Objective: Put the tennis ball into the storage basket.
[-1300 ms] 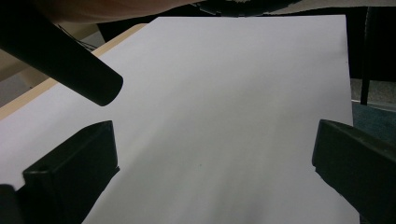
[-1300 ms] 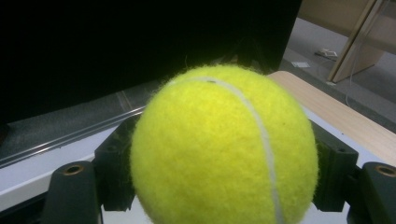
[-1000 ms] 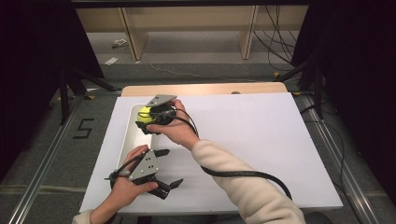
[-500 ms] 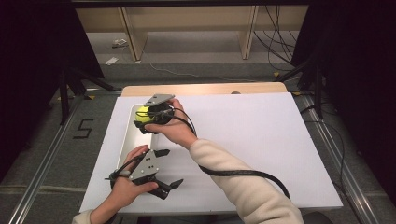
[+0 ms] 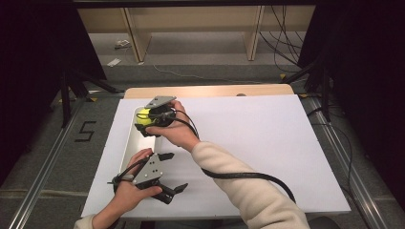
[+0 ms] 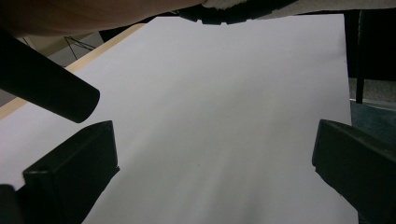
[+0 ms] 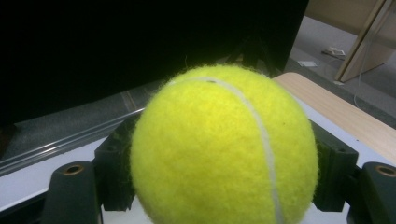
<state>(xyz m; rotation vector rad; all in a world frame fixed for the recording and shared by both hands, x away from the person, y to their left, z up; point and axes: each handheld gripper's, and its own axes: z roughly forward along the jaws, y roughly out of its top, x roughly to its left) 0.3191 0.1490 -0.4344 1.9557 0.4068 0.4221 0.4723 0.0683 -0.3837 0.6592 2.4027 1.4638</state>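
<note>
A yellow tennis ball [image 7: 224, 149] sits between the jaws of my right gripper [image 5: 145, 119], which is shut on it. In the high view the ball [image 5: 143, 116] hangs over the far end of a long white tray [image 5: 129, 148] at the table's left side. My left gripper [image 5: 169, 174] rests near the front edge of the table, just right of the tray, its jaws spread wide with nothing between them. In the left gripper view its two black fingers [image 6: 70, 172] stand far apart over bare white tabletop.
A white sheet [image 5: 258, 143] covers the table, with a strip of wood [image 5: 210, 90] showing at the far edge. The right forearm in a cream sleeve [image 5: 239, 181] crosses the table's middle, trailing a black cable [image 5: 248, 175]. Dark curtains flank both sides.
The right gripper with the ball has drifted very slightly over the tray's far end. The left gripper has stayed put.
</note>
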